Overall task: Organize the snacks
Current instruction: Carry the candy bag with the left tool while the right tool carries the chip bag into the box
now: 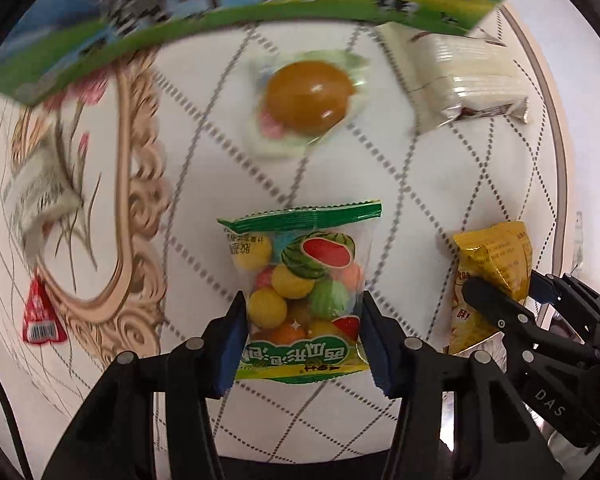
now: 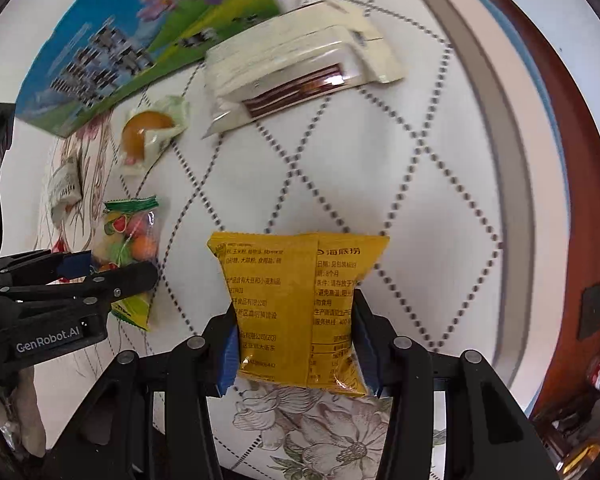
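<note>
Left gripper fingers pinch the gumball bag low in frame, right gripper fingers pinch the yellow packet, prob. to lift both off the tabletop together.

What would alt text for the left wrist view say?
The left gripper is closed on a clear bag of fruit-shaped gum balls on a white patterned tablecloth. Beside it, the right gripper clamps a yellow snack packet; a wrapped brown egg lies beyond.

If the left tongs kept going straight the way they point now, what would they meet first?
The left tongs already straddle the watermelon gum bag, pads against its sides. Going straight on, they would likely meet the patterned tablecloth beneath it, though depth is unclear.
</note>
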A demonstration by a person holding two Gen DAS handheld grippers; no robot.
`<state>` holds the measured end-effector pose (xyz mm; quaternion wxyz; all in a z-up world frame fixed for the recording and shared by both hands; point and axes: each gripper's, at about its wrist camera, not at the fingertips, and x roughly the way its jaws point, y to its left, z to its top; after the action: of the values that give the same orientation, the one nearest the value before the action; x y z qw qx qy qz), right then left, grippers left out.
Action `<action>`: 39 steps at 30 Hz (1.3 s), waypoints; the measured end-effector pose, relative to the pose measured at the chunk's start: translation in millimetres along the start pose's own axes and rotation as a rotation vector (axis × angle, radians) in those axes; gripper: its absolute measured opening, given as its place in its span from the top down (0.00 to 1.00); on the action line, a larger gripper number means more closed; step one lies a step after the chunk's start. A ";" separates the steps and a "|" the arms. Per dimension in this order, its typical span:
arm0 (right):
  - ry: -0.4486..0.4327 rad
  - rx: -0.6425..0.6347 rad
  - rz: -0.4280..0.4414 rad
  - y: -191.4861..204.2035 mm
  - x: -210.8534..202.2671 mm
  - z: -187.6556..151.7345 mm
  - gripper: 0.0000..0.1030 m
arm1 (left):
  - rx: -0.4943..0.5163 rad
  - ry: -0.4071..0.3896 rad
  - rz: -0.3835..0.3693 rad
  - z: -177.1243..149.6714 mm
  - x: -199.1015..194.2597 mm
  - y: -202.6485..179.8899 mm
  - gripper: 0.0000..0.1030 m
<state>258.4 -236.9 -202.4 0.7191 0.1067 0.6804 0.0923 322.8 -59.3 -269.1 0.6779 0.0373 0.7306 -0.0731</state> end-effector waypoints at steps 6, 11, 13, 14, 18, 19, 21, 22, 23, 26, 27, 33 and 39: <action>0.031 -0.128 -0.065 50.2 13.6 0.1 0.37 | -0.096 0.064 -0.073 -18.4 25.4 20.1 0.51; 0.052 -0.082 -0.050 48.3 12.9 -1.5 0.35 | -0.135 0.054 -0.115 -17.0 32.2 32.4 0.50; 0.047 -0.045 -0.035 41.4 7.9 -2.6 0.35 | -0.157 0.037 -0.140 -21.2 32.0 53.7 0.51; 0.045 -0.021 -0.023 37.6 6.9 -3.2 0.35 | -0.166 0.029 -0.150 -23.1 31.2 55.3 0.51; 0.046 -0.016 -0.031 33.3 10.1 -3.3 0.47 | -0.139 0.001 -0.134 -36.5 23.2 66.5 0.52; 0.040 -0.016 -0.031 33.6 10.0 -4.2 0.48 | -0.124 -0.004 -0.122 -39.5 21.4 64.0 0.52; 0.027 -0.015 -0.016 39.2 12.9 -2.7 0.52 | -0.101 -0.019 -0.108 -44.2 15.6 59.8 0.52; 0.020 -0.016 -0.012 41.2 12.5 -2.3 0.53 | -0.093 -0.025 -0.108 -45.5 12.6 57.7 0.52; 0.012 -0.011 -0.002 43.8 11.9 -1.6 0.53 | -0.089 -0.032 -0.112 -43.6 9.3 53.0 0.52; -0.012 0.003 0.032 48.4 2.2 2.4 0.54 | -0.087 -0.058 -0.139 -41.0 -11.2 56.4 0.52; -0.022 0.007 0.050 52.8 -1.7 4.5 0.55 | -0.090 -0.071 -0.154 -40.3 -22.8 62.0 0.52; -0.137 0.019 0.191 74.1 -62.7 32.8 0.55 | -0.091 -0.186 -0.212 -14.8 -105.4 86.2 0.52; -0.268 -0.048 0.290 124.1 -122.9 97.2 0.55 | -0.039 -0.300 -0.149 55.2 -184.3 108.6 0.52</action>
<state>350.0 -154.6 -44.9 0.7847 0.1978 0.5539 0.1959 408.3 47.4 -95.5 0.7726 -0.0412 0.6233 -0.1137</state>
